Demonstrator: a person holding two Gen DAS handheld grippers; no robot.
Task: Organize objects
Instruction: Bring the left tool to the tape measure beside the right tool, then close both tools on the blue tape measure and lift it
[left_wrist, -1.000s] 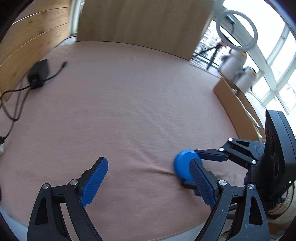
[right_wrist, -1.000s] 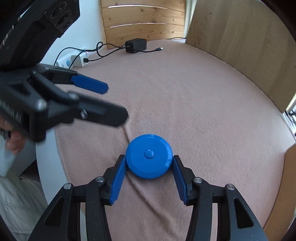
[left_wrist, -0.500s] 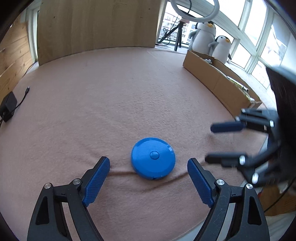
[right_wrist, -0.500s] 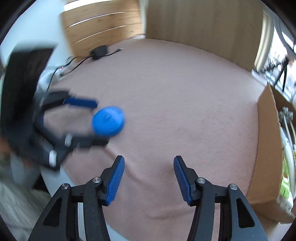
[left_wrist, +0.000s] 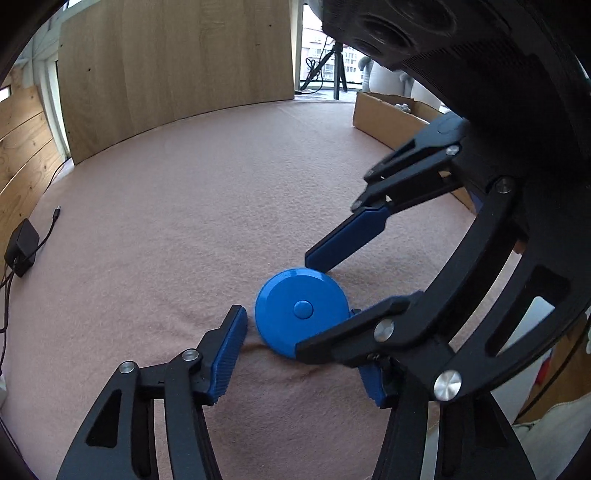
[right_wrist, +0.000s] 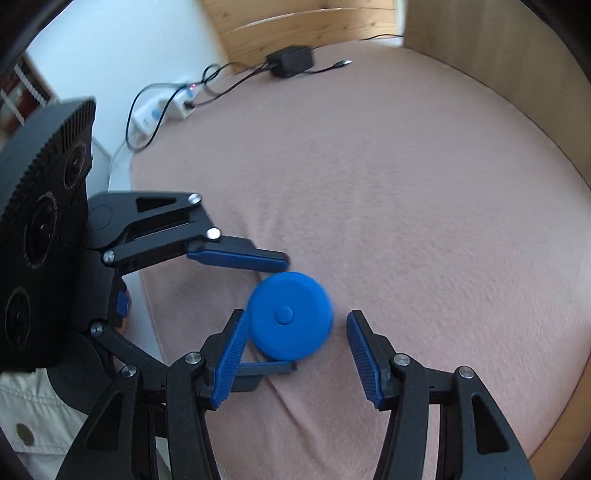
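One round, glossy blue plastic disc (left_wrist: 301, 312) with a raised centre button is lying flat on the pink felt-like tabletop (left_wrist: 184, 206) near its front edge. Left gripper (left_wrist: 303, 354) and right gripper (right_wrist: 293, 354), ribbed blue pads spread wide, are both bracketing it, neither clamping.

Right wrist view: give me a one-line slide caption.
Both open grippers, right and left, bracket a blue disc on the pink cloth.
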